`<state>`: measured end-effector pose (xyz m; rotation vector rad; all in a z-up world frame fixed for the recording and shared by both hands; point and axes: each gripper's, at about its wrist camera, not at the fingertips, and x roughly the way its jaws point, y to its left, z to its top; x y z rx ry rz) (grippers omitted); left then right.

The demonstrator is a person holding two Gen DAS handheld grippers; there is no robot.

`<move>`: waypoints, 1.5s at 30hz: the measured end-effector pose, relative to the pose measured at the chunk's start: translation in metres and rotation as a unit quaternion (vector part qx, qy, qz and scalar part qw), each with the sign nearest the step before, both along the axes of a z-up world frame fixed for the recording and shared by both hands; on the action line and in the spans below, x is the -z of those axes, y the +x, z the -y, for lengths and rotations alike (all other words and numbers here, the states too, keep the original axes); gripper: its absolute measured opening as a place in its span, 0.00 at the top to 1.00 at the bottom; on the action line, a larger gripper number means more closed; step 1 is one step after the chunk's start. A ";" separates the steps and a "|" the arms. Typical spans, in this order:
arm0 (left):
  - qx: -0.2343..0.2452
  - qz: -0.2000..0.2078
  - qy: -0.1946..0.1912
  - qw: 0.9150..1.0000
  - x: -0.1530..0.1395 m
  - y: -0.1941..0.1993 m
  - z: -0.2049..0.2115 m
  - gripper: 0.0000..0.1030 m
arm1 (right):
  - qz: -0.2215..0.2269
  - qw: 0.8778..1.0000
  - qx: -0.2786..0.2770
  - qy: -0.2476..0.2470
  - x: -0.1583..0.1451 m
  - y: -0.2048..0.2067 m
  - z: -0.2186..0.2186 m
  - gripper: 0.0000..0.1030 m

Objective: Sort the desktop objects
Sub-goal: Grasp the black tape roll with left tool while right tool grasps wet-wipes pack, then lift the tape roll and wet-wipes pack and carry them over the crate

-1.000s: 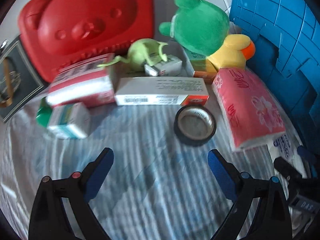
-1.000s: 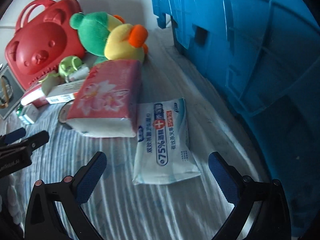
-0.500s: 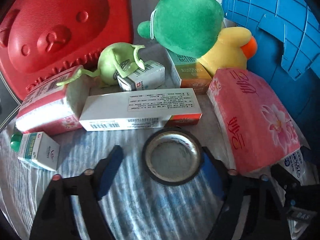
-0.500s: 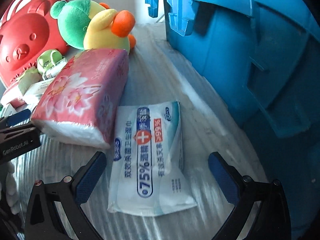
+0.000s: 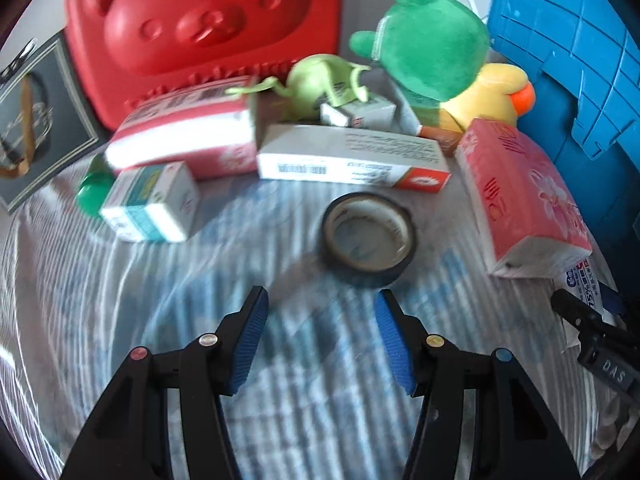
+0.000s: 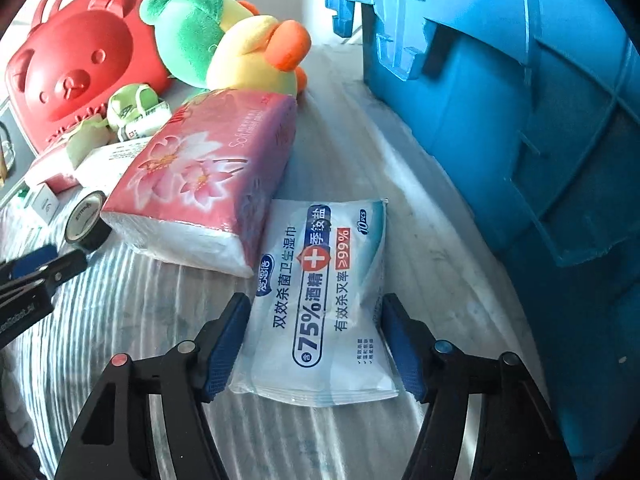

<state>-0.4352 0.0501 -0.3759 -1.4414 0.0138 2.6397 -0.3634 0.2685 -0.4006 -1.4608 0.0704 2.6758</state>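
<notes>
The right gripper [image 6: 316, 340] straddles the wipes pack [image 6: 320, 300], its 2 jaws closing beside the edges, not visibly squeezing yet, likely to lift it toward the blue crate [image 6: 520, 120] at 2 o'clock. The left gripper [image 5: 320, 336] is closing on nothing; the tape roll [image 5: 368, 238] lies just beyond at 12 o'clock.

Left claw [image 5: 322, 300] and right claw [image 6: 316, 308] tilt downward, jaws closing.

Blue crate [image 6: 500, 120] walls the right; striped cloth [image 5: 200, 300] lies open.
</notes>
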 end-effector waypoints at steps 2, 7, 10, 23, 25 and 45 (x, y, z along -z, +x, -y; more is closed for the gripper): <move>-0.006 0.004 0.008 1.000 -0.001 0.001 0.007 0.46 | 0.001 1.000 -0.001 -0.007 -0.001 0.001 0.002 0.33; -0.010 -0.009 0.037 0.999 -0.015 0.000 0.008 0.46 | 0.002 1.000 0.011 -0.023 0.001 0.001 0.004 0.16; 0.014 -0.020 0.025 0.999 -0.023 -0.009 -0.008 0.22 | -0.005 0.999 0.026 -0.018 -0.001 0.003 -0.002 0.10; 0.023 -0.016 -0.015 0.999 -0.008 -0.019 -0.024 0.46 | -0.007 0.999 -0.010 0.034 -0.006 -0.017 0.023 0.48; 0.019 -0.012 -0.014 1.000 -0.009 -0.011 -0.020 0.46 | -0.002 0.999 -0.021 0.028 -0.009 -0.018 0.028 0.49; -0.057 -0.093 -0.012 0.994 -0.127 0.150 0.012 0.46 | -0.125 0.985 -0.119 -0.002 -0.128 0.086 0.060 0.54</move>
